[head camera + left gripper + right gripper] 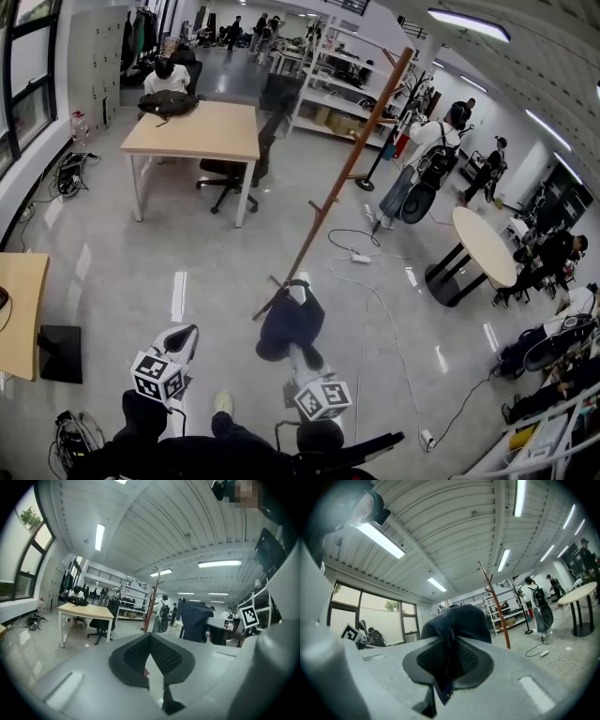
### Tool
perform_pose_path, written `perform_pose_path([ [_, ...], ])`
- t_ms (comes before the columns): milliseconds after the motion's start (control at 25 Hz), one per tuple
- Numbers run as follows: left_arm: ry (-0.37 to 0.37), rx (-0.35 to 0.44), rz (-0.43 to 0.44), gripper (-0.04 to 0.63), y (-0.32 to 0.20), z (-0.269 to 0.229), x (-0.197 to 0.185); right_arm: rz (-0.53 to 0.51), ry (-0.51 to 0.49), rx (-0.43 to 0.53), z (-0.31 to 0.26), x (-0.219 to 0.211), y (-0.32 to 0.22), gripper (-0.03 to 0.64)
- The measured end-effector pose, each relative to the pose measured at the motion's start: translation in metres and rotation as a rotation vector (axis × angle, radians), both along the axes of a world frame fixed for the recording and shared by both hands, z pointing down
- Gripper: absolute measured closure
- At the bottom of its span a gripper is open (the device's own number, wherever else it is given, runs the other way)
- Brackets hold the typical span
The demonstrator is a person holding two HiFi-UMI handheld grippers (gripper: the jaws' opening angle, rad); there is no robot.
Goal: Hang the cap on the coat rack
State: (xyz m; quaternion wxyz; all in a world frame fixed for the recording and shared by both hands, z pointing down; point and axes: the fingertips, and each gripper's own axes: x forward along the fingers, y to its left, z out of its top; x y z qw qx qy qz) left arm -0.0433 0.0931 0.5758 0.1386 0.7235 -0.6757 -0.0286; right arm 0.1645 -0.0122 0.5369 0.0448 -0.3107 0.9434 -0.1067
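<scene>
The dark navy cap [289,323] hangs in front of me, just below the foot of the wooden coat rack [342,173], whose pole looks slanted up to the right in the head view. My right gripper [298,354] is shut on the cap's fabric. In the right gripper view the cap [457,620] bulges above the pinching pads [464,658], and the coat rack [497,606] stands further off to the right. My left gripper [183,336] is to the left, apart from the cap, shut and empty. From the left gripper [150,637] the cap [194,620] shows at right, the rack [153,597] beyond.
A wooden table [192,131] with a black bag and an office chair [234,173] stand at the back left. A round table [483,244] is at right. A power strip and cables [361,256] lie on the floor behind the rack. Several people stand around the room.
</scene>
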Motion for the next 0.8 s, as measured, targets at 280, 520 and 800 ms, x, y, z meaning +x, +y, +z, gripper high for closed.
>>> perform_pose_path([
  [280,0.0,0.011,0.001,0.594,-0.053,-0.006,-0.033,-0.012,0.002,0.0,0.003,-0.039,-0.053,0.581],
  [520,-0.003,0.019,-0.006,0.594,-0.092,-0.007,-0.054,-0.023,0.002,0.006,0.002,-0.061,-0.095,0.581],
  [800,-0.012,0.02,-0.024,0.594,-0.12,-0.012,-0.075,-0.037,-0.017,0.023,-0.006,-0.08,-0.129,0.581],
])
